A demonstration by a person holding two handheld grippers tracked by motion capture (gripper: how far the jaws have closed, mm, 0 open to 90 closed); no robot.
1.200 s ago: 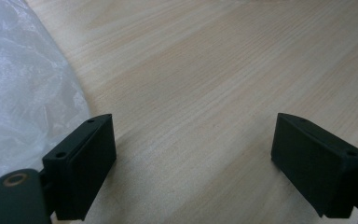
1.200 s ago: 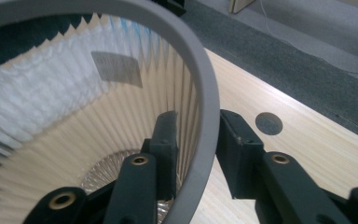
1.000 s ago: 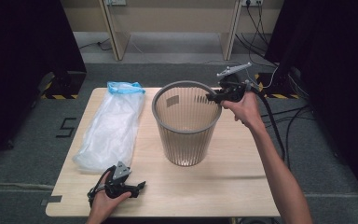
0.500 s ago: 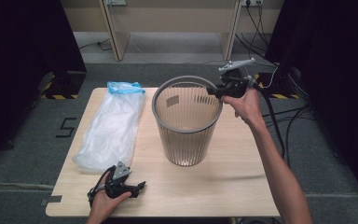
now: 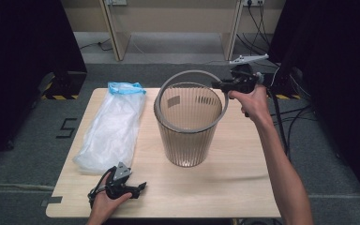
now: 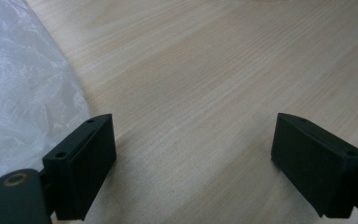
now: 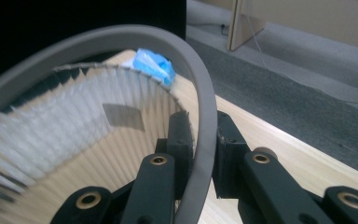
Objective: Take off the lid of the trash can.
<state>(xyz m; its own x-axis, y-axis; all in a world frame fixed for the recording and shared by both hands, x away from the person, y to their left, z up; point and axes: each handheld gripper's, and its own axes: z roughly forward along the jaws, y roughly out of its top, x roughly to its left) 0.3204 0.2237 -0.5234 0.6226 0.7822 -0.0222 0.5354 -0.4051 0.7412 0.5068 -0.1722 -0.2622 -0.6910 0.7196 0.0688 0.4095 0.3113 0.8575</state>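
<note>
On a pale wood-grain surface point(image 5: 243, 187) with rounded corners, set on grey carpet between dark curtains, with light panelling and floor cables at 12 o'clock, stand one bin, one ring and one bag.

One ribbed, translucent waste bin point(image 5: 187, 136) stands upright at the centre, mouth up, long axis vertical. One grey rim ring point(image 5: 180, 77) lies tilted over the mouth: its 12 o'clock arc is raised clear of the bin, its 6 o'clock arc sits low on the wall.

One clear plastic bag point(image 5: 110, 133) with a blue end lies flat at 9 o'clock of the bin, long axis running from 7 to 1 o'clock, blue end farthest from the person.

Two grippers are present. The right gripper point(image 5: 225, 86), at 2 o'clock of the bin, has jaws that have just been closing and now clamp the ring point(image 7: 205, 135) between them, one inside and one outside the band. The left gripper point(image 5: 138, 187) rests at 7 o'clock near the surface's front edge, jaws spread wide apart with nothing between them, beside the bag point(image 6: 23, 93).
</note>
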